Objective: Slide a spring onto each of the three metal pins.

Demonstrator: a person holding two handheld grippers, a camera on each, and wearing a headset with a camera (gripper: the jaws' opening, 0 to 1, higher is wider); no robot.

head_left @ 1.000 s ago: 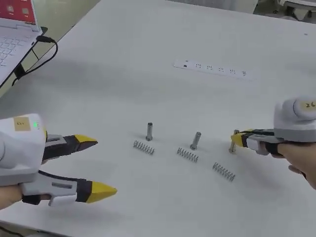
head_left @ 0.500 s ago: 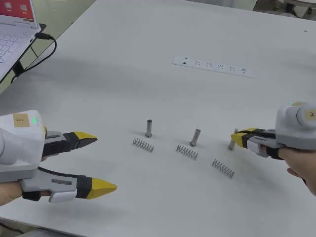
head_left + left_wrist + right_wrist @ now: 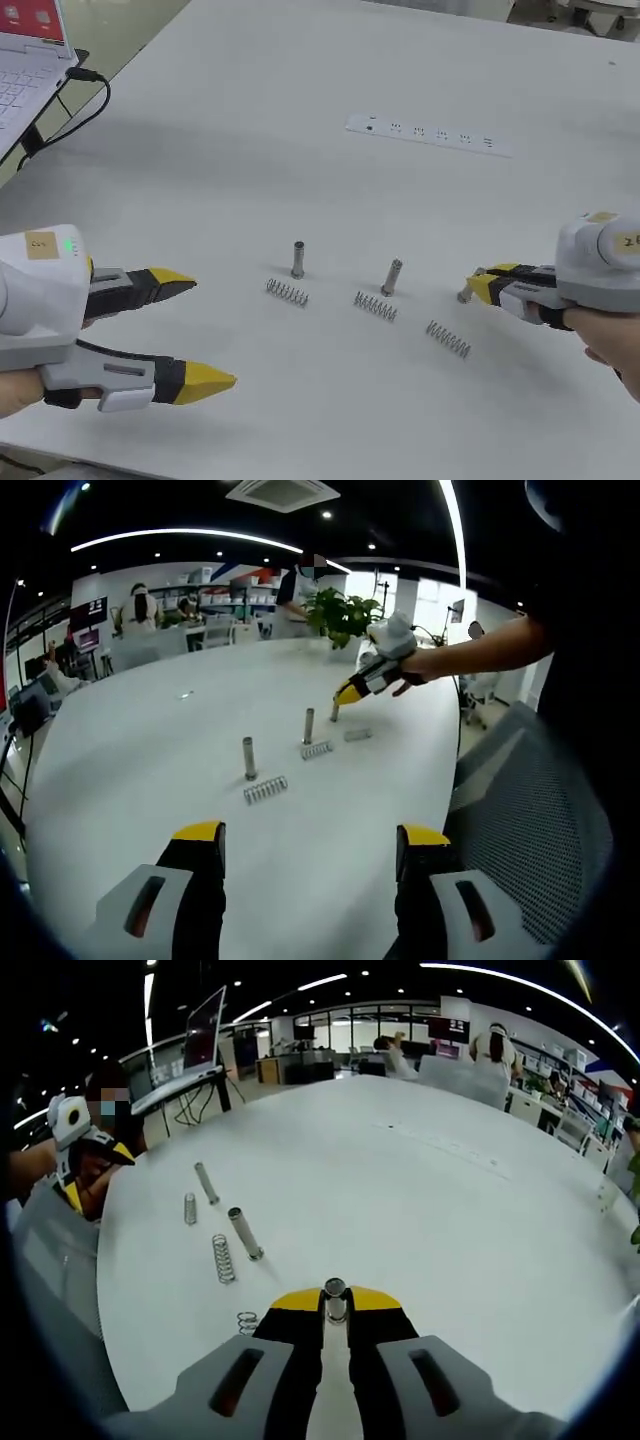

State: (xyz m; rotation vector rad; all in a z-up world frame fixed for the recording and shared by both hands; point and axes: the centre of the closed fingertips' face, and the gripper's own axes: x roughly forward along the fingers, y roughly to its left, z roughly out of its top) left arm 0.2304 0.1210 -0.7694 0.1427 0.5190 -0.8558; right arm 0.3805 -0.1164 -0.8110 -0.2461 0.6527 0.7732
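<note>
Rightmost pin (image 3: 335,1287) has tilted, pinched between tips of the right tool (image 3: 477,285).

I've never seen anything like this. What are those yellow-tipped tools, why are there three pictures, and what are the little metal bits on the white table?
There is no robot here: a person holds a hand tool with two fingers in each hand. One picture comes from a camera on the person's head, and the two round ones come from cameras riding on the tools. On the white table stand two metal pins, with three springs lying beside them. A power strip and a laptop sit further off. The left gripper is open and holds nothing. The right gripper is shut on the third pin.
</note>
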